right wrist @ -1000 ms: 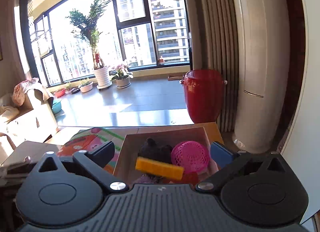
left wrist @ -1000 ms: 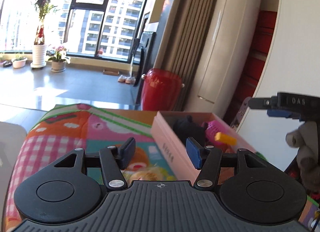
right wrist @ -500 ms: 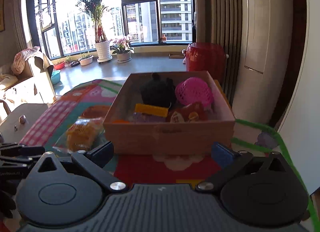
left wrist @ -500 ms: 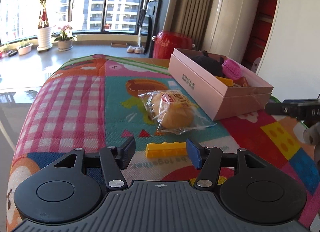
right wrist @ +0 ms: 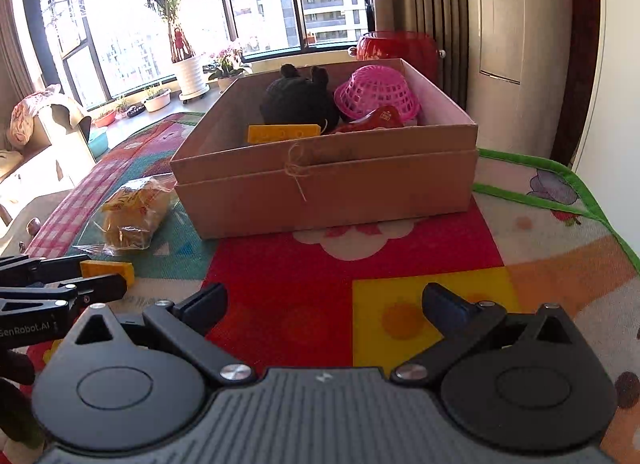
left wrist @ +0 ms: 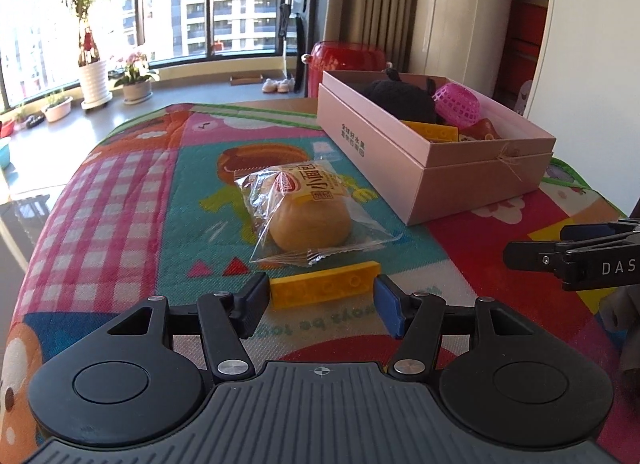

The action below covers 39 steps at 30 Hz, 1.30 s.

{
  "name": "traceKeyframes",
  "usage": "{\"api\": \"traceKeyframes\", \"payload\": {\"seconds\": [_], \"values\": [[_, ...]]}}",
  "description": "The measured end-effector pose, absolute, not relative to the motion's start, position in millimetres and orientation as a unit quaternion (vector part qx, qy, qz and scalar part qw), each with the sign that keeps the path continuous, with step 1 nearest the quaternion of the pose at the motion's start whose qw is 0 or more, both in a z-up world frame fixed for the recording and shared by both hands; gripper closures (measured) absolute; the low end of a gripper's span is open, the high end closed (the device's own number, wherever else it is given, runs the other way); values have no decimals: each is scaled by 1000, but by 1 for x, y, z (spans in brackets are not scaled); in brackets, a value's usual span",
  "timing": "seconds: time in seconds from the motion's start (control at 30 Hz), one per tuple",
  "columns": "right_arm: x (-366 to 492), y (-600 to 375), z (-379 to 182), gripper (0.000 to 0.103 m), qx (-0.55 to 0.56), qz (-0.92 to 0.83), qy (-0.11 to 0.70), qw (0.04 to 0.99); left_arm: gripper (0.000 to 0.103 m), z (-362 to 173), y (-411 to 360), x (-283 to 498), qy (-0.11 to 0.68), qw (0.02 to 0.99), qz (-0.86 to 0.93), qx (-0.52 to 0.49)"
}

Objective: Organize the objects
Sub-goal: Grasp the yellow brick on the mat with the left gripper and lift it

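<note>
At the far left of the left wrist view we see a potted plant (left wrist: 90,44) by the bright window, with the patterned play mat (left wrist: 120,192) spreading toward us. Just ahead on the mat lies a wrapped bun (left wrist: 308,212) in clear plastic, near the pink box but apart from it. Closer still, a flat yellow brick (left wrist: 324,287) lies on the mat straight between our left gripper (left wrist: 322,304) fingers; the jaws stand apart, one pad at each end of the brick, and we cannot tell whether either pad touches it. Further right stands the open pink box (left wrist: 472,180), holding a black plush toy (left wrist: 404,98), a pink mesh basket (left wrist: 458,104), a second yellow brick (left wrist: 434,131) and a red item we cannot identify. Behind the box is a red drum-shaped stool (left wrist: 348,58). At the right edge, our right gripper comes in from the side.

In the right wrist view, the left gripper's fingers (right wrist: 64,284) enter at the left edge around the yellow brick's end. Our right gripper (right wrist: 324,304) hovers over the red and yellow squares of the mat with its jaws wide apart and nothing between them, the box just beyond.
</note>
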State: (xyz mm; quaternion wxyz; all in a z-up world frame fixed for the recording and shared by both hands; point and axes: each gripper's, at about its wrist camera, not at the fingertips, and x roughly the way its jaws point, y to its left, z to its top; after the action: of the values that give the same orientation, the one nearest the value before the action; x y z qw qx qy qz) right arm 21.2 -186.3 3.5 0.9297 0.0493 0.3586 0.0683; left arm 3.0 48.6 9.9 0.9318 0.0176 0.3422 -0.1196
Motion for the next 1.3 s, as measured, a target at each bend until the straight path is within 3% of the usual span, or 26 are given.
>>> {"api": "traceKeyframes", "payload": {"seconds": [1.0, 1.07, 1.2, 1.3], "values": [[21, -184, 4, 0, 39, 60, 359, 931, 40, 7, 24, 13, 332, 942, -50, -7], [20, -184, 4, 0, 40, 60, 358, 931, 44, 7, 27, 11, 330, 942, -59, 1], [21, -185, 4, 0, 42, 60, 358, 931, 68, 7, 33, 3, 324, 943, -69, 12], [21, -185, 4, 0, 41, 60, 358, 931, 76, 7, 37, -4, 322, 943, -81, 16]]}}
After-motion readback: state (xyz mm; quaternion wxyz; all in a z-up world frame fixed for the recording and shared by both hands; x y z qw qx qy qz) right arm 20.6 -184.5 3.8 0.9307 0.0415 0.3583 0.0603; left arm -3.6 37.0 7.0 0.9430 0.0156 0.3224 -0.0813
